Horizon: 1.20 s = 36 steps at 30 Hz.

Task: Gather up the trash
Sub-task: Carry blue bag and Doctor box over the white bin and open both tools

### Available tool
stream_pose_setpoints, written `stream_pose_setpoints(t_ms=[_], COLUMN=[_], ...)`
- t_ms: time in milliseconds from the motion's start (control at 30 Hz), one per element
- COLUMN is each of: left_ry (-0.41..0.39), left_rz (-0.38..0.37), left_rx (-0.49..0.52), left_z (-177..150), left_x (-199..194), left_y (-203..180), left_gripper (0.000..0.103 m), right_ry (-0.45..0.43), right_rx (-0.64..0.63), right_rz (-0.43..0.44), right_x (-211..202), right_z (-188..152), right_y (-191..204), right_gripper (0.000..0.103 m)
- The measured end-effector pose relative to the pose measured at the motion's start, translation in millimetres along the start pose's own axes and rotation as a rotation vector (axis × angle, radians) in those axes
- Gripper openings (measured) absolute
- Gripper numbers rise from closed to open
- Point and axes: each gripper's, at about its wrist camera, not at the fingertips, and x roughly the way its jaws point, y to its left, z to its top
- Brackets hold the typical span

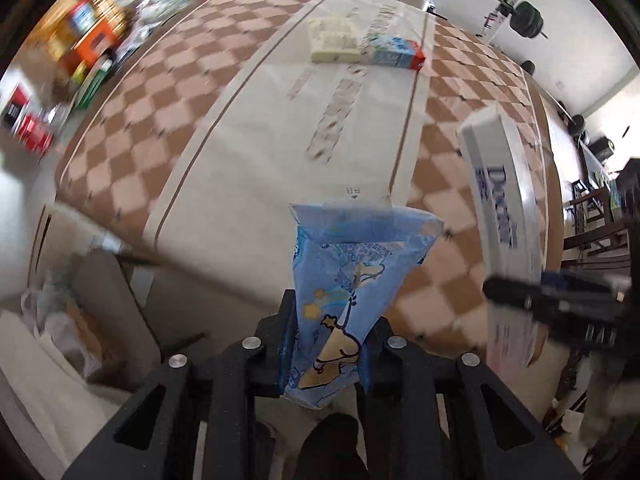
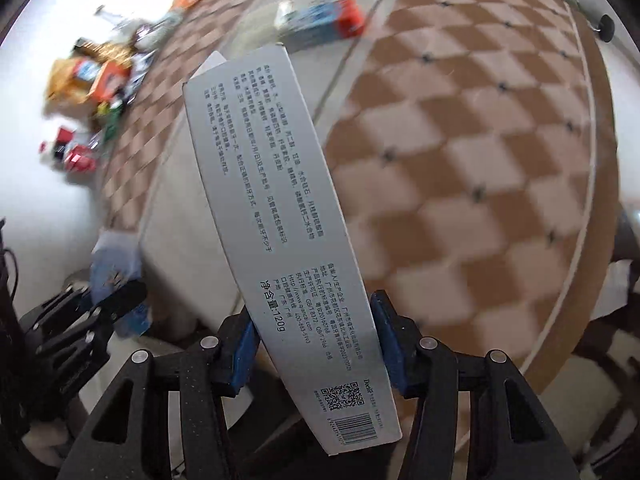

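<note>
Brown-and-tan checkered table cloth [image 1: 160, 128] with a plain cream centre strip, light-blue crumpled wrapper [image 1: 344, 300] printed with a yellow cartoon figure at 6 o'clock, long white cardboard box [image 2: 288, 240] with black print, small blue-and-red carton [image 1: 394, 53] at 12 o'clock

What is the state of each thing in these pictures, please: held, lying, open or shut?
Left hand-held gripper: shut on the blue carton.
Blue carton: held off the table, top torn open.
Right hand-held gripper: shut on the long white box.
Long white box: held in the air, end flap open.
Small blue and red carton: lying on its side on the table.
Cream packet: lying flat beside it.
</note>
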Motion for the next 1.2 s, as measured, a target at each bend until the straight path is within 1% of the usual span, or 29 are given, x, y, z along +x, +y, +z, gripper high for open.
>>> stream_pose_setpoints(t_ms=[67, 133, 167, 233, 300, 367, 433, 533, 567, 600, 667, 700, 733, 767, 800, 867, 900, 1000, 1067, 1100, 1133, 1167, 1200], left_ry=[0.027, 0.061, 0.084, 0.133, 0.194, 0.248, 0.305, 0.387, 0.413, 0.429, 0.463, 0.478, 0.495, 0.515, 0.535, 0.564, 0.574, 0.591, 0.602, 0.599, 0.595, 0.587, 0.576], left_rz=[-0.013, -0.024, -0.028, -0.035, -0.04, -0.056, -0.061, -0.08, -0.089, -0.091, -0.089, -0.089, -0.083, -0.075, -0.064, -0.059, -0.065, -0.071, -0.068, -0.064, -0.058, -0.055, -0.055], left_rx=[-0.052, -0.105, -0.122, -0.17, -0.212, -0.263, -0.302, -0.369, -0.381, -0.386, -0.379, -0.38, -0.372, -0.359, -0.35, -0.334, -0.324, -0.301, -0.291, -0.291, -0.291, -0.292, -0.295], left_z=[-33.8, -63.2, -75.0, -103.3, -128.6, -148.5, -161.1, -177.3, -180.9, -184.6, -186.2, -187.9, -187.6, -187.0, -189.1, -185.4, -185.8, -186.3, -185.3, -185.4, -184.4, -184.2, -183.4], left_x=[-1.3, 4.9, 9.4, 27.9, 56.2, 92.8, 132.5, 206.8, 233.6, 252.7, 297.5, 320.7, 339.9, 359.2, 378.3, 407.3, 418.1, 439.6, 447.8, 450.5, 452.1, 451.8, 449.3], left_y=[24.1, 44.4, 52.4, 69.7, 83.7, 94.7, 101.7, 113.4, 116.2, 118.2, 120.2, 120.5, 121.7, 121.8, 122.2, 120.8, 120.6, 120.7, 120.6, 121.6, 121.8, 122.4, 123.5], left_gripper=[0.022, 0.022, 0.022, 0.022, 0.022, 0.022, 0.022, 0.022, 0.022, 0.022, 0.022, 0.022, 0.023, 0.023, 0.023, 0.023, 0.026, 0.026, 0.035, 0.046, 0.06, 0.068, 0.082], right_ry=[0.019, 0.07, 0.096, 0.157, 0.221, 0.289, 0.33, 0.382, 0.4, 0.414, 0.439, 0.467, 0.479, 0.492, 0.507, 0.509, 0.51, 0.527, 0.54, 0.536, 0.533, 0.533, 0.528], right_rx=[-0.011, -0.007, -0.004, -0.007, -0.028, -0.022, 0.003, 0.073, 0.096, 0.115, 0.163, 0.185, 0.206, 0.218, 0.226, 0.236, 0.237, 0.257, 0.24, 0.228, 0.218, 0.209, 0.212], right_rz=[0.039, 0.083, 0.094, 0.09, 0.058, 0.032, -0.001, -0.045, -0.066, -0.08, -0.095, -0.103, -0.109, -0.112, -0.122, -0.149, -0.163, -0.165, -0.164, -0.174, -0.179, -0.179, -0.173], right_x=[15.2, 38.6, 48.7, 74.0, 102.8, 140.1, 173.1, 230.0, 257.9, 276.5, 320.9, 351.4, 371.0, 376.6, 400.4, 428.7, 442.7, 472.2, 494.2, 499.6, 503.5, 507.0, 514.3], right_z=[-57.4, -109.3, -121.9, -165.8, -200.9, -227.1, -243.1, -254.1, -256.7, -260.3, -262.6, -264.0, -259.5, -251.4, -249.6, -245.2, -243.5, -238.9, -231.5, -229.6, -218.8, -216.1, -208.2], right_y=[28.7, 51.4, 56.0, 73.0, 83.2, 81.3, 72.0, 42.2, 31.0, 20.1, 2.9, -6.3, -15.4, -40.1, -43.5, -58.8, -62.5, -82.8, -83.0, -82.8, -93.1, -93.0, -90.7], right_gripper=[0.055, 0.055, 0.055, 0.055, 0.055, 0.055, 0.055, 0.055, 0.055, 0.054, 0.054, 0.054, 0.054, 0.054, 0.054, 0.053, 0.053, 0.052, 0.052, 0.052, 0.053, 0.054, 0.056])
